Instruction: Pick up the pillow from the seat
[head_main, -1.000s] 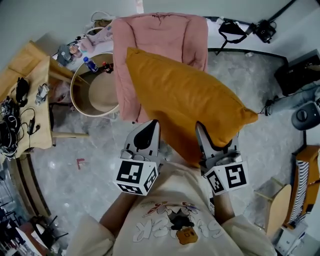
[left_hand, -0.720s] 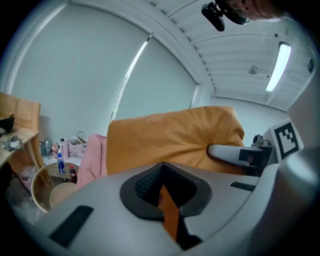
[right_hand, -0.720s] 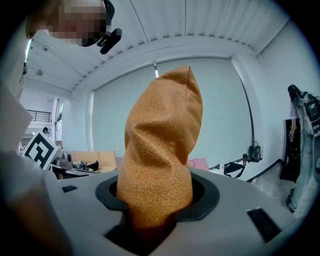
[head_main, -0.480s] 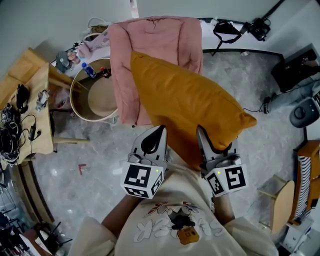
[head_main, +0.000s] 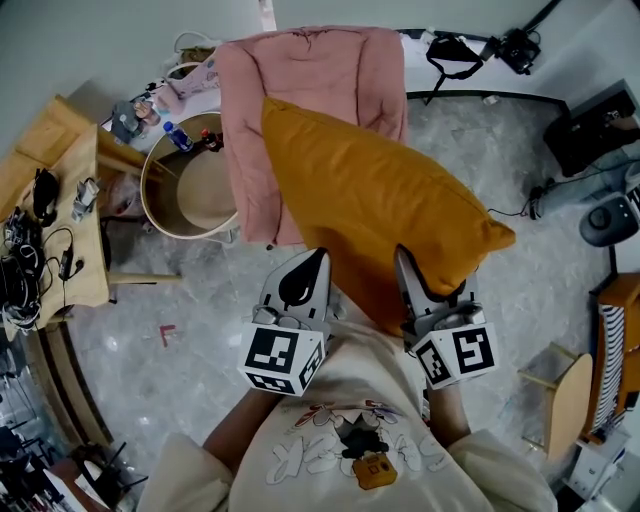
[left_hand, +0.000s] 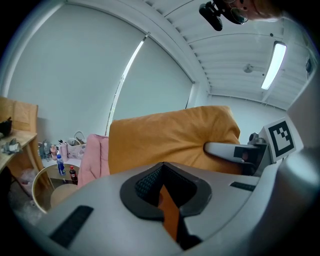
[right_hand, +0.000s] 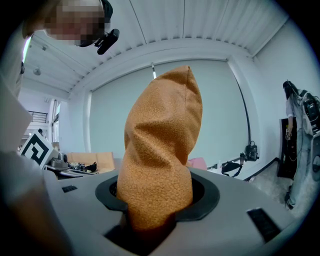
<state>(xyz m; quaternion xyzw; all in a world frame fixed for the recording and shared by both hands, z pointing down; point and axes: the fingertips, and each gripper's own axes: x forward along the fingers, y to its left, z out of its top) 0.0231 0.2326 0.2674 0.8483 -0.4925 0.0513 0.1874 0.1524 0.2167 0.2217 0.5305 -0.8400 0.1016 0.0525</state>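
In the head view a big orange pillow (head_main: 370, 200) hangs in the air, lifted off the pink armchair (head_main: 310, 80) behind it. My left gripper (head_main: 303, 285) is at the pillow's near left edge and my right gripper (head_main: 415, 280) at its near right corner. In the left gripper view the left gripper (left_hand: 167, 200) is shut on a thin fold of the pillow (left_hand: 170, 140), and the right gripper (left_hand: 235, 152) shows beside it. In the right gripper view the right gripper (right_hand: 150, 210) is shut on a thick bunch of the pillow (right_hand: 160, 150), which stands up from the jaws.
A round wooden side table (head_main: 190, 185) with small bottles stands left of the armchair. A wooden desk (head_main: 60, 200) with cables runs along the left. Camera gear (head_main: 520, 50) lies at the back right, and a wooden board (head_main: 560, 410) and boxes stand at the right. The floor is grey marble.
The left gripper has edged slightly right and towards me. Both grips on the raised pillow are the same.
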